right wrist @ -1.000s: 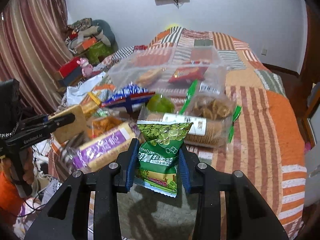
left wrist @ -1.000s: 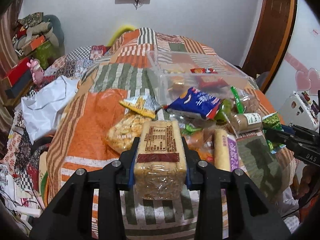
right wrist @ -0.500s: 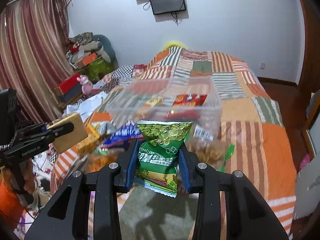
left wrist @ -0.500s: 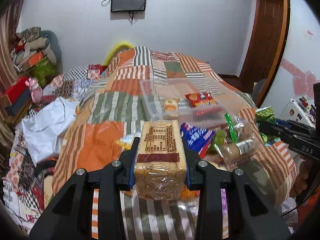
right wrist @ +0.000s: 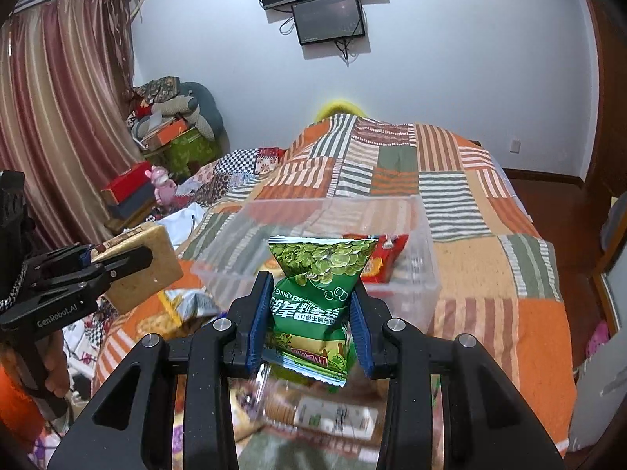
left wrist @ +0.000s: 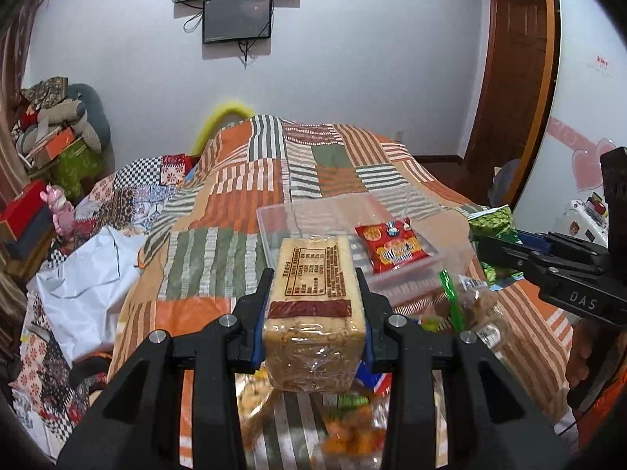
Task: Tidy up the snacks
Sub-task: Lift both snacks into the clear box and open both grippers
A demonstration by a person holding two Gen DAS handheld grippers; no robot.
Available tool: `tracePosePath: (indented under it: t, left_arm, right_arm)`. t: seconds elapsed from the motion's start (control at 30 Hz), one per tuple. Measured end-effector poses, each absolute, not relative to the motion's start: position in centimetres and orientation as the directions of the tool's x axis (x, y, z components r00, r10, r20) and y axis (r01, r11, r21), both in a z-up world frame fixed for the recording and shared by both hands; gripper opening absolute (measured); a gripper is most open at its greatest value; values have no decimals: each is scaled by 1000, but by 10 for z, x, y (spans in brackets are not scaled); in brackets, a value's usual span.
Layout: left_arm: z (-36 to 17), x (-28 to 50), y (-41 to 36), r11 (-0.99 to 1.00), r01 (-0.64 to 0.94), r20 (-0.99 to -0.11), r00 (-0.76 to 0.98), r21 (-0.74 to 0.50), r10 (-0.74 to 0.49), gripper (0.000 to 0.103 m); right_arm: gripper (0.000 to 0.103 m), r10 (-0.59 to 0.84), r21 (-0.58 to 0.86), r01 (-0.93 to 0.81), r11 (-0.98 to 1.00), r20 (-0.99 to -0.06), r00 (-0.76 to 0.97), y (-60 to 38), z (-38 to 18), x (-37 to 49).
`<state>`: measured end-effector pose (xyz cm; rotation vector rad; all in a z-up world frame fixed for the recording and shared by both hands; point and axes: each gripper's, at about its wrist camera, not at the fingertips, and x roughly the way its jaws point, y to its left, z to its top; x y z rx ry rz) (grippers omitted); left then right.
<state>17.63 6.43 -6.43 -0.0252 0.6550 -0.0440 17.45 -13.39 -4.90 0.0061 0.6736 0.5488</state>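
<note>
Above a patchwork quilt of orange, green and striped squares, the left gripper clamps a rectangular block of biscuits wrapped in glossy clear film, its blue-padded fingers pressed against the two long sides. The block's long axis runs forward along the fingers, its printed brown label facing up and its far end pointing toward a clear plastic bin. The right gripper pinches a crinkled green foil packet at its waist, so the bag bulges above and below the pads; the packet stands roughly upright, its top edge toward the same bin. The bin, thin-walled, transparent and rectangular, sits on the quilt just beyond both held snacks, with a flat red packet lying inside it. Nearer than the bin, a blurred heap of loose snack bags lies on the quilt beneath the grippers.
</note>
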Motion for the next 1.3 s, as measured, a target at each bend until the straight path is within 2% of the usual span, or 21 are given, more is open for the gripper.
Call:
tracePosePath:
  t: [0.67, 1.3]
  left_arm:
    - [-91, 251, 65, 999, 41, -645, 763, -35, -54, 36]
    - [-126, 298, 70, 999, 30, -704, 709, -39, -49, 36]
  right_arm:
    - [34, 485, 183, -493, 850, -637, 599, -98, -67, 234]
    - [34, 446, 170, -512, 842, -754, 483, -75, -104, 271]
